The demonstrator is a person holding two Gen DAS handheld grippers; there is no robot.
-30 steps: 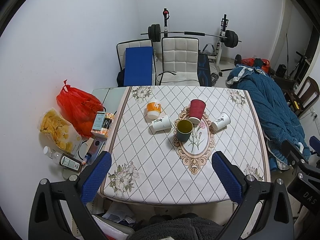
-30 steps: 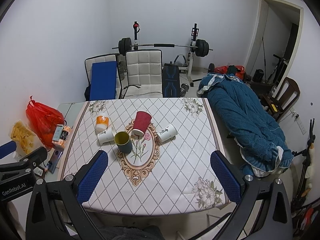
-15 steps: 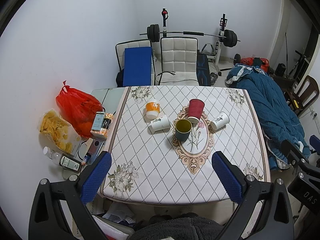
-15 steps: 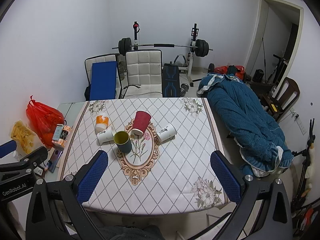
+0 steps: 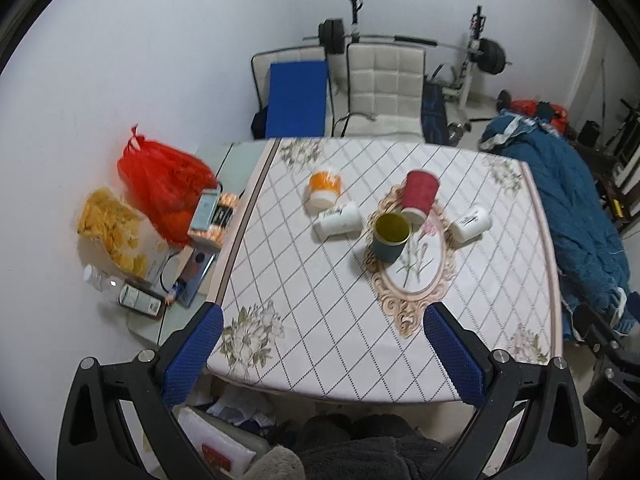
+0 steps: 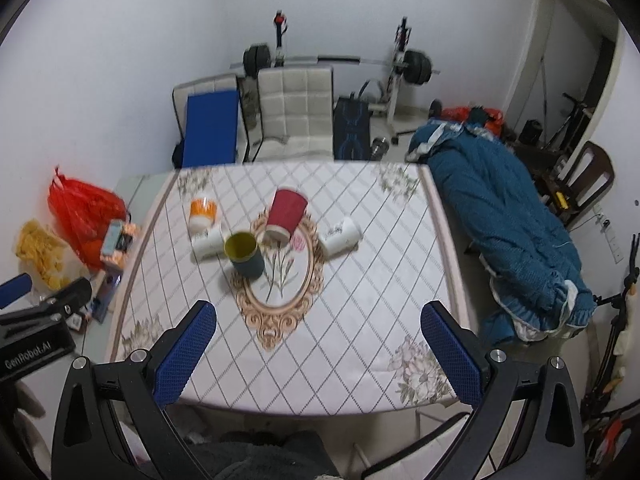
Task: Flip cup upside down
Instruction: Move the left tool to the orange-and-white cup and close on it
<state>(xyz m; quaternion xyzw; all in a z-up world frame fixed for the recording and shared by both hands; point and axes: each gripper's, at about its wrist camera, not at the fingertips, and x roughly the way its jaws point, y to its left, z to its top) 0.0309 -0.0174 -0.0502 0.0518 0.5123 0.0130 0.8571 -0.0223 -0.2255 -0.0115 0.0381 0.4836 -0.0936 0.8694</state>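
Five cups sit on the diamond-patterned tablecloth (image 5: 304, 280) ahead of you, and both of your grippers hang above the near edge holding nothing.

Your left gripper (image 5: 320, 344) has its blue-padded fingers (image 5: 192, 354) spread wide apart, and your right gripper (image 6: 318, 342) is spread the same way, well short of every cup. You have the dark green cup with the yellow inside (image 5: 390, 238) standing upright, mouth up, on the oval floral medallion (image 5: 412, 272). Just behind it, touching or nearly so, the red paper cup (image 5: 418, 196) stands mouth down. You also see a white paper cup (image 5: 338, 222) on its side to the left, another white paper cup (image 5: 470, 222) on its side to the right, and an orange-and-white cup (image 5: 324, 192) mouth down farther left.
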